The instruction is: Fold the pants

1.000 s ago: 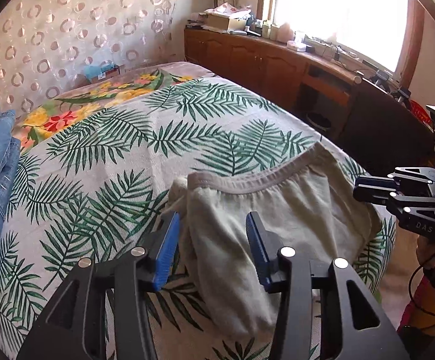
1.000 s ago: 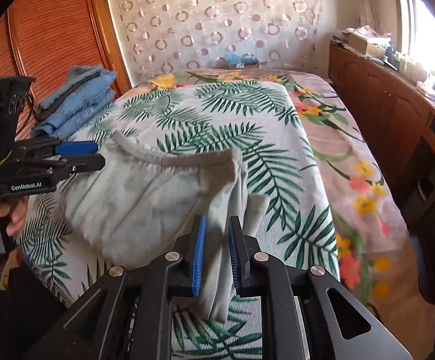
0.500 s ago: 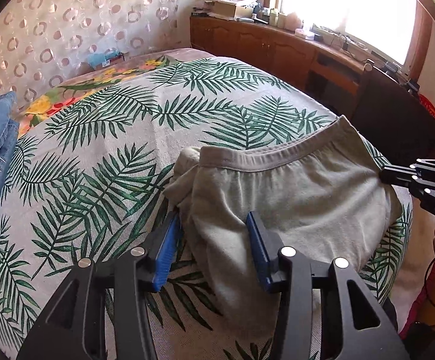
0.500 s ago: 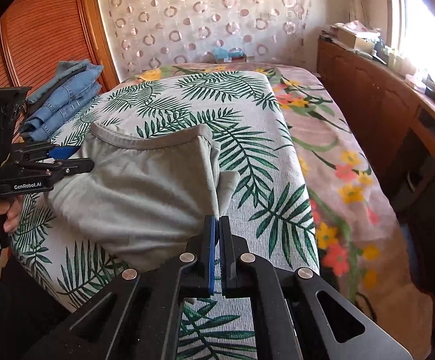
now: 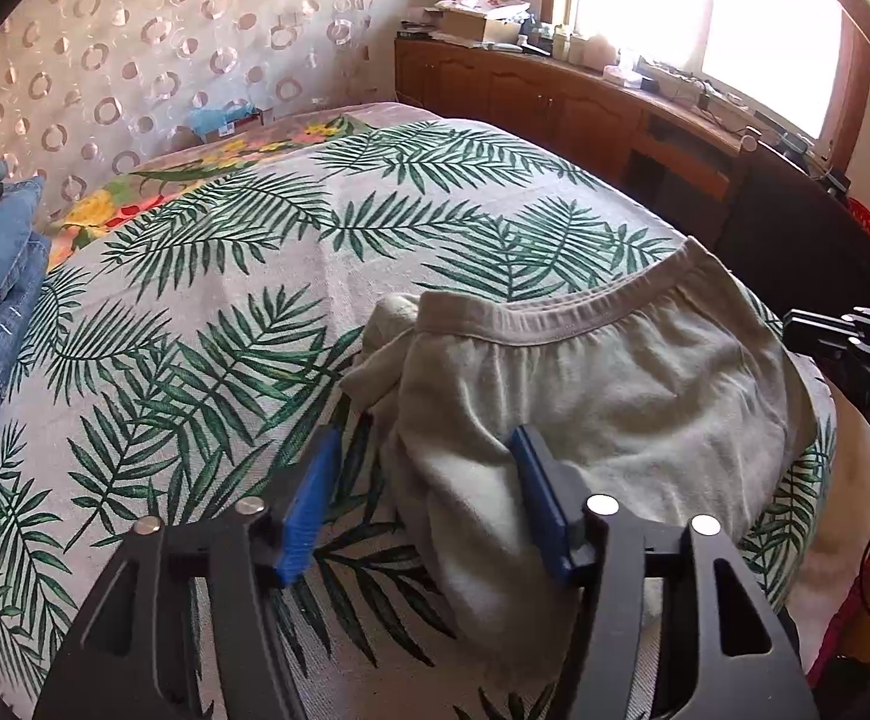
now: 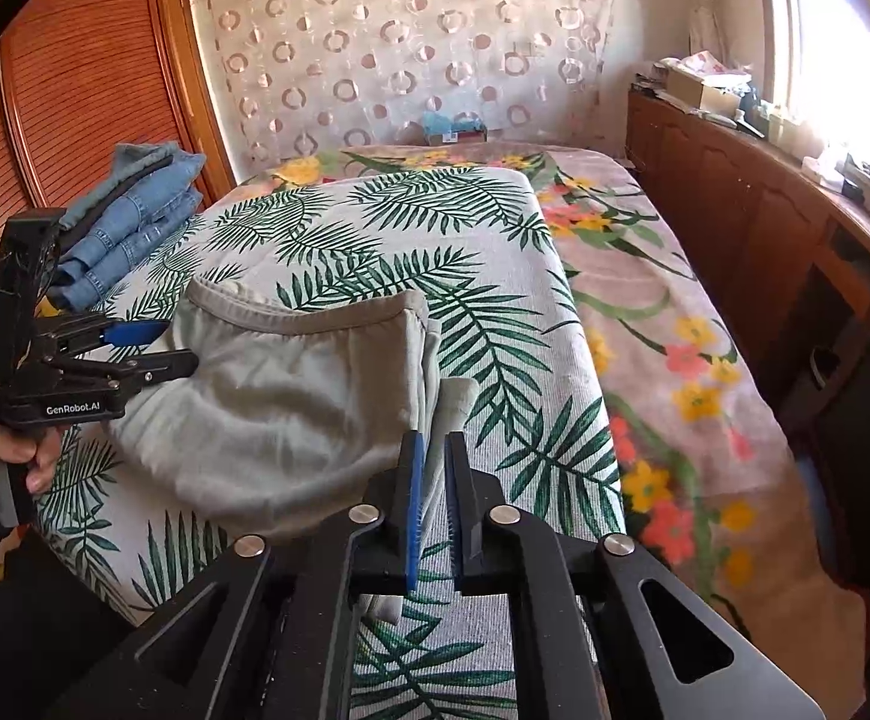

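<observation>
Since a second ago both views have drawn back a little toward the near edge of the bed, and the left gripper (image 5: pixel 429 498) has just been opening: its blue pads now stand wide apart, the left one over the bedspread (image 5: pixel 207 312) and the right one resting against the grey pants (image 5: pixel 603 396), with the folded side edge of the pants lying loose between them and not pinched. It points steeply down at the bed, and in the right wrist view it shows from the side, held by a hand (image 6: pixel 6 456) at the near left edge of the bed, its fingers reaching over the left part of the pants (image 6: pixel 291 396). The right gripper (image 6: pixel 432 468) also tilts down; its jaws closed fully and have since parted a crack, so only a narrow gap remains, with the right-hand fold of the pants running into that gap; whether the pads still press the cloth I cannot tell. The pants lie folded near the front of the palm-leaf bedspread, waistband turned toward the far wall and the bunched leg cloth doubled along the right side. A stack of folded jeans (image 6: pixel 129 222) sits well apart at the far left of the bed beside a slatted wooden door (image 6: pixel 75 90). A flowered blanket (image 6: pixel 663 324) shows under the bedspread on the right, next to a long wooden cabinet (image 6: pixel 747 192) below the bright window.
</observation>
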`<move>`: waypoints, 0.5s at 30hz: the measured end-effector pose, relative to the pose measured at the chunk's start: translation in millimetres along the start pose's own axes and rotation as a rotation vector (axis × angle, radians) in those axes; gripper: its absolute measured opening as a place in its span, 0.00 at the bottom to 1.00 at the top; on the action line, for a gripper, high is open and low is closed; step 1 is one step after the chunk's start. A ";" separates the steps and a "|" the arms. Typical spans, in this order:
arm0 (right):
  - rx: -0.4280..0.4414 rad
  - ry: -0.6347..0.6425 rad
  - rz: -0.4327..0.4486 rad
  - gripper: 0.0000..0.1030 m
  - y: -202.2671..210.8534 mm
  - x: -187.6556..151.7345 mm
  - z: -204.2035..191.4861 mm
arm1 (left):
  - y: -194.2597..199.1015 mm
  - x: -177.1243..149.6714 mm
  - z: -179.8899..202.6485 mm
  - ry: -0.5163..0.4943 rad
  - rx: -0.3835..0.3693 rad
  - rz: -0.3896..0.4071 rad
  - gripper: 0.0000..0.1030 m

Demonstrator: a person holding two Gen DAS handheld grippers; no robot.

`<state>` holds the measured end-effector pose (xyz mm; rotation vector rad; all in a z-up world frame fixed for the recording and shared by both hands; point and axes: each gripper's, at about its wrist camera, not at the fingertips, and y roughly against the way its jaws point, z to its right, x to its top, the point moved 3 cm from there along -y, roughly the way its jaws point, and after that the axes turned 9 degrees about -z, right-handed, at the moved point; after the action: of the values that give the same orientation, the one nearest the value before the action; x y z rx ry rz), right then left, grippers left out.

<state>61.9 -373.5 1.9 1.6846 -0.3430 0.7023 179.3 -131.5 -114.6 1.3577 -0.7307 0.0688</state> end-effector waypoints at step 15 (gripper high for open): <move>0.004 -0.027 -0.035 0.44 -23.6 10.7 5.1 | -4.4 0.3 -8.8 0.045 -0.040 -0.019 0.69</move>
<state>85.2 -371.2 -10.4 1.7013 -0.3306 0.6546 185.3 -124.7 -118.5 1.3204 -0.6778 0.0694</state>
